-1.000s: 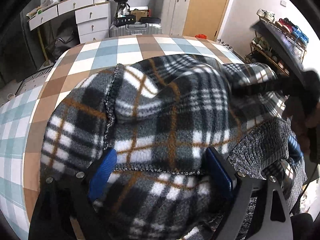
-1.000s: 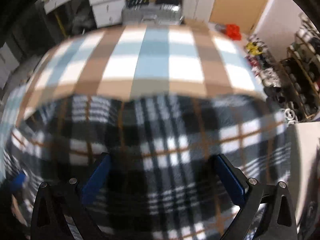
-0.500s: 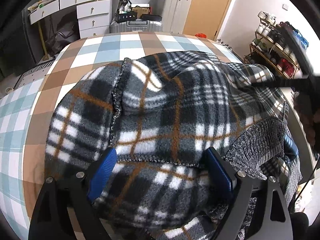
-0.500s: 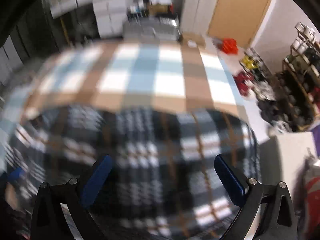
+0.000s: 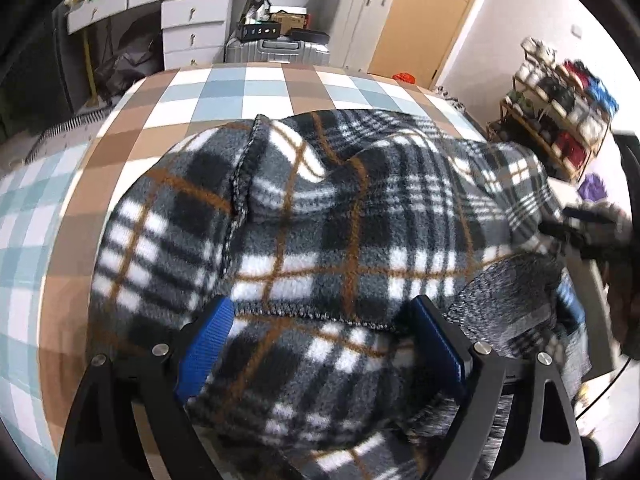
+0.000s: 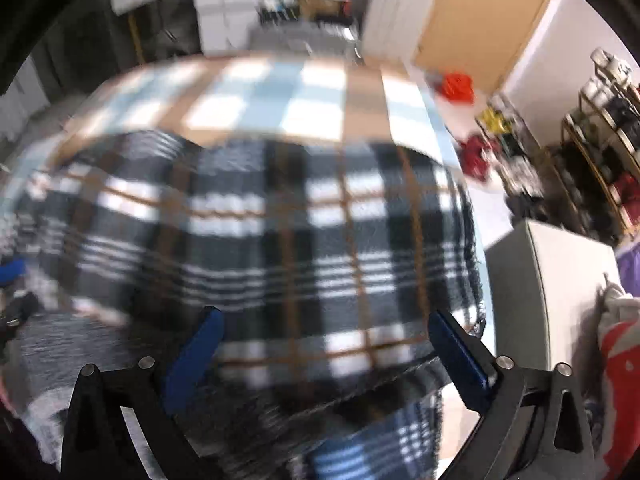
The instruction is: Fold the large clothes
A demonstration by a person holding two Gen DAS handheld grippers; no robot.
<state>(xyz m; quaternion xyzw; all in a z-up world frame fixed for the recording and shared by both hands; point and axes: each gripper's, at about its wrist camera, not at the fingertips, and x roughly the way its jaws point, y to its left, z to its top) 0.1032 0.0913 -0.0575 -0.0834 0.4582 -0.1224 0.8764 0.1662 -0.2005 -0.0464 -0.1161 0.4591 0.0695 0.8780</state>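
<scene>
A large plaid fleece (image 5: 340, 208) in grey, black and white with orange lines lies bunched on the checked tablecloth (image 5: 240, 88). My left gripper (image 5: 322, 308) hovers open over its near part, and a stitched hem runs across between the blue pads (image 5: 204, 344). A grey knit garment (image 5: 512, 292) pokes out at the fleece's right. The right gripper (image 5: 592, 228) shows blurred at the right edge. In the right wrist view, the right gripper (image 6: 324, 316) stands open above the fleece (image 6: 280, 220), with nothing pinched.
Beyond the table stand white drawers (image 5: 192, 28), a silver suitcase (image 5: 280, 48) and a shoe rack (image 5: 560, 112). A white box (image 6: 552, 280) sits close to the table's right edge, with red items (image 6: 456, 84) on the floor behind it.
The right gripper has pulled back and up, away from the fleece, so the table's right edge and the white box came into view. The left gripper has hardly shifted.
</scene>
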